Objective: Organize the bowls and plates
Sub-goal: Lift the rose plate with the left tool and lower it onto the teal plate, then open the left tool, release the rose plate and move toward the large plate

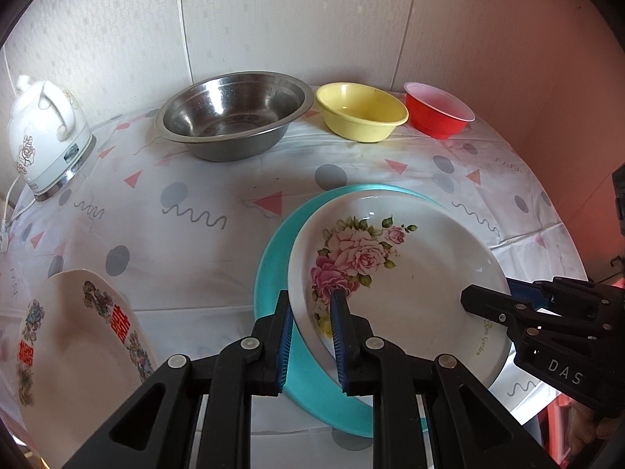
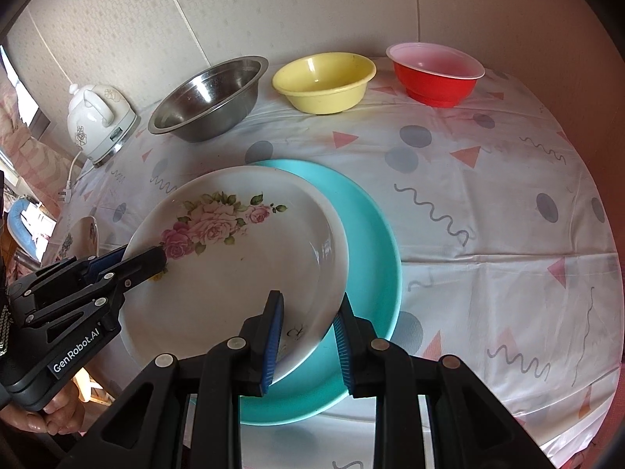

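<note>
Two hand-held grippers clamp the same white round plate with pink roses (image 1: 406,269): the left hand-held gripper (image 1: 311,336) has its nearly closed jaws pinched on one edge of the rim, the right hand-held gripper (image 2: 306,336) on the opposite edge, holding it over and partly across a turquoise round plate (image 2: 371,234) that lies on the worktop (image 2: 488,203) (covered by a white cloth with grey dots and pink triangles). Counted, there are three plates, the third being a white one with red characters (image 1: 74,336) at the near left edge. Three bowls stand in a row at the back: one steel bowl (image 1: 234,113), one yellow bowl (image 1: 361,111) and one red bowl with a white rim (image 1: 437,107), with a single white kettle (image 1: 43,136) to their left.
</note>
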A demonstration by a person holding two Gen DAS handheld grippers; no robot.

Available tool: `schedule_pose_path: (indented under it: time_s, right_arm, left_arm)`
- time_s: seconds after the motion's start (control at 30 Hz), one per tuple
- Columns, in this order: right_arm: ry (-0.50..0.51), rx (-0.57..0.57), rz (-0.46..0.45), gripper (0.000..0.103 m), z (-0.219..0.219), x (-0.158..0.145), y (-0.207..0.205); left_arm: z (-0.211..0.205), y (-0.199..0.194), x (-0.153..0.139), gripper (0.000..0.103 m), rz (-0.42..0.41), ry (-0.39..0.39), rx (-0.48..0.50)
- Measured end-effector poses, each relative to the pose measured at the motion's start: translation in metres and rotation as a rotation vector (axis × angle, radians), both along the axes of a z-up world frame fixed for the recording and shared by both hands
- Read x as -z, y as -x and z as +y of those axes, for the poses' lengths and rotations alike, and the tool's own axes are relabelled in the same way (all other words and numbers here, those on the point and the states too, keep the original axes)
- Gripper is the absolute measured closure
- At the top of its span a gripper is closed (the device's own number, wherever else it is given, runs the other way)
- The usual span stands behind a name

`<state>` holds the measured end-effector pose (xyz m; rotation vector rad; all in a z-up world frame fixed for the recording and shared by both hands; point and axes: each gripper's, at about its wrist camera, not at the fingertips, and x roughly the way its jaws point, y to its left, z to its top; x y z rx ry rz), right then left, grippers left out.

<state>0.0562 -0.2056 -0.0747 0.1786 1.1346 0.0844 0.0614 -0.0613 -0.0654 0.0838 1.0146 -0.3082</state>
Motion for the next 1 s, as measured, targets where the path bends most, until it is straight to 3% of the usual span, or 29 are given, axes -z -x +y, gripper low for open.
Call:
schedule_pose_path:
  time_s: [0.3, 0.67, 1.0]
  right_arm:
    - [0.119, -0.026, 0.034, 0.077, 0.005, 0.013, 0.000]
    - [0.139, -0.024, 0.019, 0.077, 0.007, 0.010, 0.003]
    - [0.135, 0.008, 0.016, 0.071, 0.004, 0.010, 0.004]
  left_arm:
    - [-0.008, 0.002, 0.016, 0.084, 0.039, -0.048, 0.013]
    - [-0.002, 0.012, -0.010, 0.084, -0.095, -0.090, -0.028]
    - [0.040, 0.011, -0.050, 0.084, -0.232, -0.114, -0.226]
